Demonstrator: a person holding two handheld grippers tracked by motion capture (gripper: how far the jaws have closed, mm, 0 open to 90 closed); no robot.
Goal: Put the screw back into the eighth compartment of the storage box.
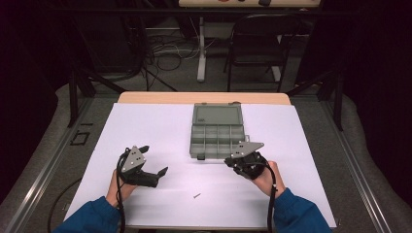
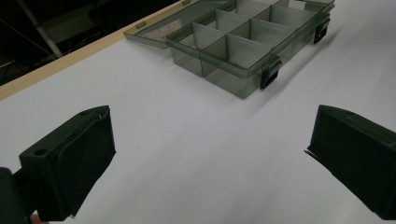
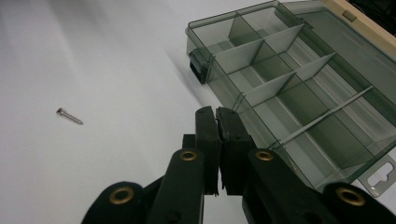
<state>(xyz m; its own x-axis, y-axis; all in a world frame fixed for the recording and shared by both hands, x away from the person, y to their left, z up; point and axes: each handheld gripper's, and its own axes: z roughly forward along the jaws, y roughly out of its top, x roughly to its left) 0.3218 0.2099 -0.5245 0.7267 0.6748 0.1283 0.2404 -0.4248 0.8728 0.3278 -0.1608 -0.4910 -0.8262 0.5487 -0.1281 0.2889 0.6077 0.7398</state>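
From the high view, a clear grey box (image 1: pixel 216 132) with its lid laid open away from the person sits near the middle of the white surface (image 1: pixel 155 126). Its long axis runs from the person toward the far edge, with the divided tray nearer the person and the lid beyond. A small screw (image 1: pixel 196 196) lies on the sheet between the two hands, closer to the person than the box and well apart from it; it is too small here to tell which way it points. The left gripper (image 1: pixel 156 159) hovers at the left with its jaws wide apart and nothing between them. The right gripper (image 1: pixel 228 160) sits just beside the box's near right corner, jaws together.

In the left gripper view, the two black jaws stand far apart at the lower corners, bare white sheet between them. The box (image 2: pixel 243 42) lies ahead and to the upper right, its two black latches facing the camera side.

In the right gripper view, the jaws of the right gripper (image 3: pixel 217 112) are pressed together, holding nothing, their tips just at the near wall of the box (image 3: pixel 299 93). The screw (image 3: pixel 69 116) lies off to the left on the sheet, its long axis slanting, head at the upper left and tip toward the lower right.
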